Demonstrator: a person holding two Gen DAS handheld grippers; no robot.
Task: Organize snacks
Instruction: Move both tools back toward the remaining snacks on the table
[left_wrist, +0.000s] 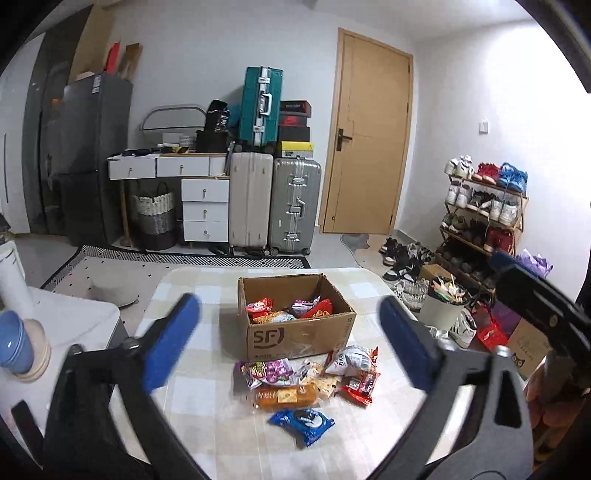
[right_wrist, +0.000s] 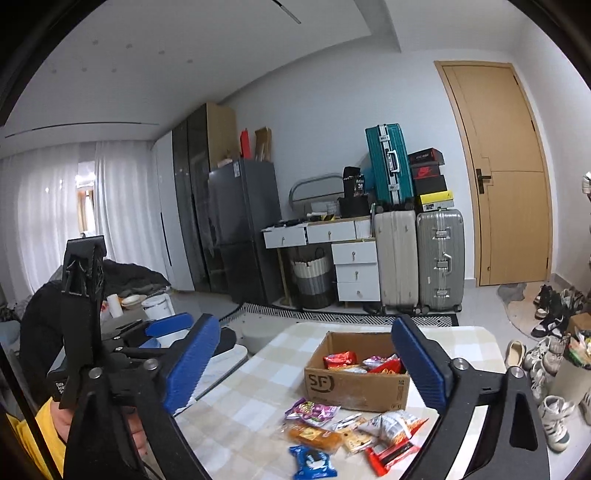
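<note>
1. Cardboard box (left_wrist: 295, 325): mid tabletop (left_wrist: 207, 417), open, several snack packets inside.
2. Loose snacks: purple packet (left_wrist: 266, 371), orange pack (left_wrist: 286, 397), blue packet (left_wrist: 303, 425), white bag (left_wrist: 351, 360), red packet (left_wrist: 360, 387); heaped just before the box, unsorted.
3. Left gripper (left_wrist: 290, 339): fingers wide apart, empty.
4. Right gripper (right_wrist: 308, 363): likewise.
5. Progress: partly done, judging by the box's contents.

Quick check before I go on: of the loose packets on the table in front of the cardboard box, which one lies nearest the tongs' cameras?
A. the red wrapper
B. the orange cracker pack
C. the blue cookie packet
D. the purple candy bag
C. In both wrist views the blue cookie packet lies lowest in the pile, below the orange cracker pack, with the purple candy bag and the red wrapper closer to the cardboard box.
</note>
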